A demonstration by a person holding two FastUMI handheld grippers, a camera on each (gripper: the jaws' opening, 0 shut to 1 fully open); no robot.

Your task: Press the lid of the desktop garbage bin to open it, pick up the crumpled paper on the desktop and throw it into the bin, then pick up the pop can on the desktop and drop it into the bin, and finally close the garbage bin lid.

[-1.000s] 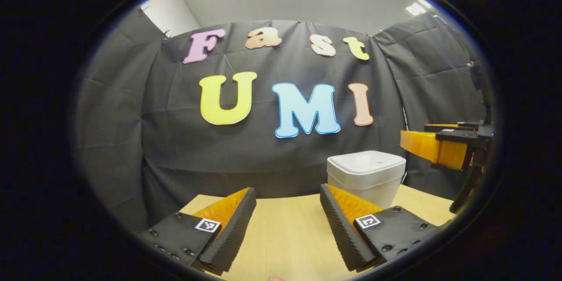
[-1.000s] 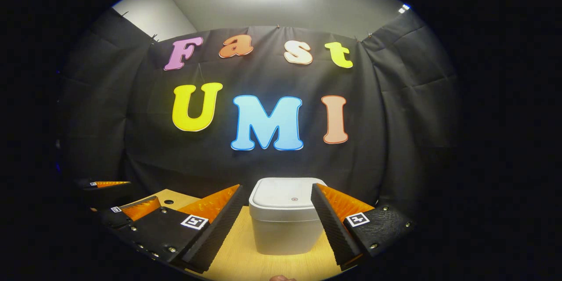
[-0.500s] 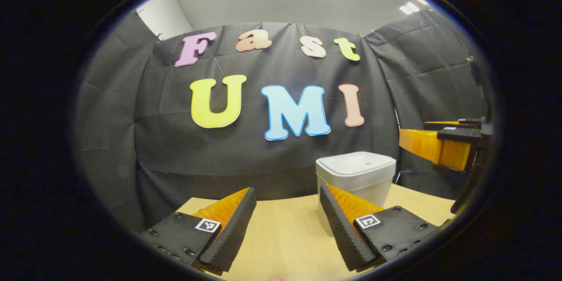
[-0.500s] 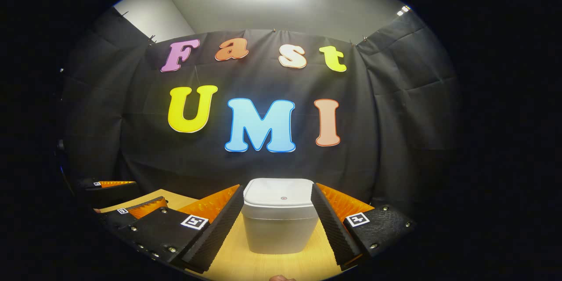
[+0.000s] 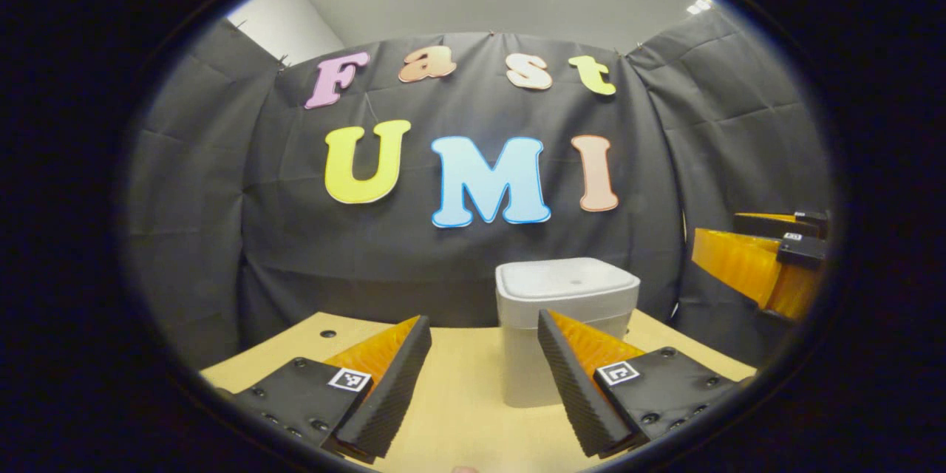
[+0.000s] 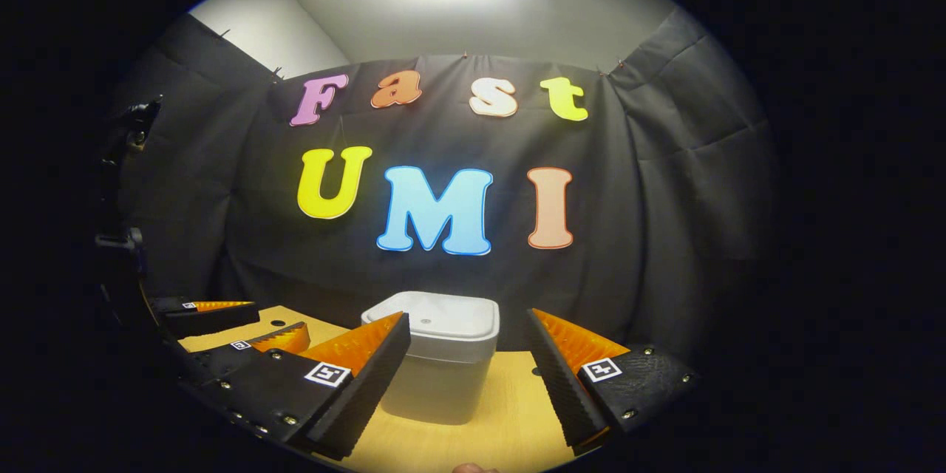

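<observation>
A white desktop garbage bin (image 5: 565,310) with its lid down stands near the far edge of the wooden table (image 5: 465,384). In the left gripper view my left gripper (image 5: 484,369) is open, empty, and the bin sits just behind its right finger. The right gripper (image 5: 768,259) shows at that view's right edge, held above table height. In the right gripper view my right gripper (image 6: 465,362) is open and empty, with the bin (image 6: 440,358) ahead between its fingers, nearer the left one. The left gripper (image 6: 244,329) lies low at the left there.
The table (image 6: 510,421) ends just behind the bin, against the black cloth wall. A small round hole (image 5: 327,334) marks the tabletop at the far left. Bare tabletop lies in front of the bin.
Both views have swung to the right, so the bin has slid leftwards in each. The right gripper has drifted lower and further right in the left gripper view. Both stay open.
</observation>
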